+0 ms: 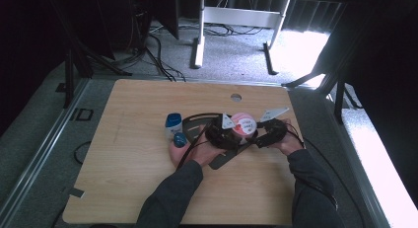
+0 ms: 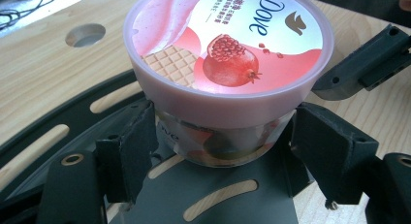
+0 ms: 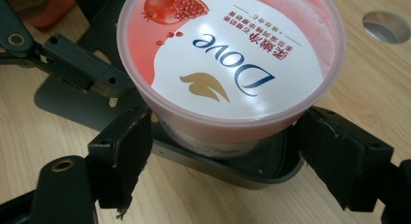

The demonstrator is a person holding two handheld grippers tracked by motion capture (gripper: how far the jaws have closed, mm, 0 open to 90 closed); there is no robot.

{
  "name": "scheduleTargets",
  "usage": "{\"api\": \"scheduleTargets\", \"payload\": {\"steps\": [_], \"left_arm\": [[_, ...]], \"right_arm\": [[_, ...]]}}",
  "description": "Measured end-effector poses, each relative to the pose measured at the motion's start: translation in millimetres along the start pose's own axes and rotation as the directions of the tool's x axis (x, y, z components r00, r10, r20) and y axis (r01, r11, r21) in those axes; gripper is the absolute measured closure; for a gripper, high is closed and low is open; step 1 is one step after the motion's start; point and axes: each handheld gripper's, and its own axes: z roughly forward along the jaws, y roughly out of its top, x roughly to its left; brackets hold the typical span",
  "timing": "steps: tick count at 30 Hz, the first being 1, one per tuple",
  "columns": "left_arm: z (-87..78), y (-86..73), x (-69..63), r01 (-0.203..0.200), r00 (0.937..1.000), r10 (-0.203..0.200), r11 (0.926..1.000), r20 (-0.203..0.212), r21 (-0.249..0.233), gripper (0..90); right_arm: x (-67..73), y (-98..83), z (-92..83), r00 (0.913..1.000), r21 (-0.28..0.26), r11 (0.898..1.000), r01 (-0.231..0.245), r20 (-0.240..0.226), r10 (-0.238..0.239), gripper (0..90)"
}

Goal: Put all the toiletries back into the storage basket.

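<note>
On the wooden table point(image 1: 128, 188), taking the pink-lidded Dove tub point(image 1: 243, 123) as landmark, items run as follows from left to right in the high view. Well to the left of the tub: a small blue-and-white container point(image 1: 173, 125), upright, with a small blue cap-like object point(image 1: 179, 139) just in front of it, nearer the person; what either holds cannot be told. Between these and the tub: a dark slotted metal plate point(image 2: 213, 195), flat on the table, reaching under the tub, which stands upright on it with the lid on. Immediately left of the tub: left gripper point(image 1: 227, 134), held in the person's left hand point(image 1: 197, 151); in the left gripper view its jaws flank the clear lower body of the tub beneath the lid rim, the pads point(image 2: 140, 141) lying against or very close to the wall on both sides, apparently pinching it. Centre: the tub itself, lid printed with a pomegranate and a wafer pattern. Immediately right of the tub: right gripper point(image 1: 261, 134), held in the right hand point(image 1: 288, 144); in the right gripper view its jaws stand spread to either side of the tub under the lid rim, a narrow gap showing at each pad point(image 3: 128, 146). Beyond the tub, toward the far table edge: a round hole point(image 1: 236, 97) through the tabletop.
</note>
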Motion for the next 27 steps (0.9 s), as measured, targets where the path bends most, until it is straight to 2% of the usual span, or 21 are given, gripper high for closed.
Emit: {"api": "scheduleTargets", "payload": {"steps": [11, 18, 21, 24, 27], "left_arm": [[9.9, -4.2, -1.7, 0.017, 0.9998, -0.017, 0.9996, 0.011, 0.021, 26.4], [15.6, -11.0, -3.9, 0.015, 0.9997, -0.016, 0.9989, 0.018, 0.045, 28.5], [17.3, -13.8, -4.5, 0.031, 0.9993, -0.031, 0.999, 0.022, 0.032, 29.7], [17.2, -13.7, -5.7, 0.024, 0.9996, -0.024, 0.9992, 0.016, 0.033, 30.6], [16.6, -14.1, -4.8, 0.02, 0.9996, -0.021, 0.9992, 0.02, 0.033, 31.6]], "right_arm": [[0.0, -7.3, 6.7, 0.9997, 0.046, 0.999, -0.015, 0.021, 0.014, 20.0], [0.7, -10.7, 8.2, 0.9997, 0.095, 0.995, 0.007, 0.023, -0.009, 23.1], [2.0, -12.5, 8.8, 0.9993, 0.12, 0.993, 0.022, 0.026, -0.025, 23.6], [2.3, -13.3, 6.4, 0.9984, 0.119, 0.992, 0.032, 0.041, -0.037, 24.6], [0.8, -10.0, -6.1, 0.9983, 0.067, 0.998, 0.018, 0.054, -0.021, 24.8]]}}
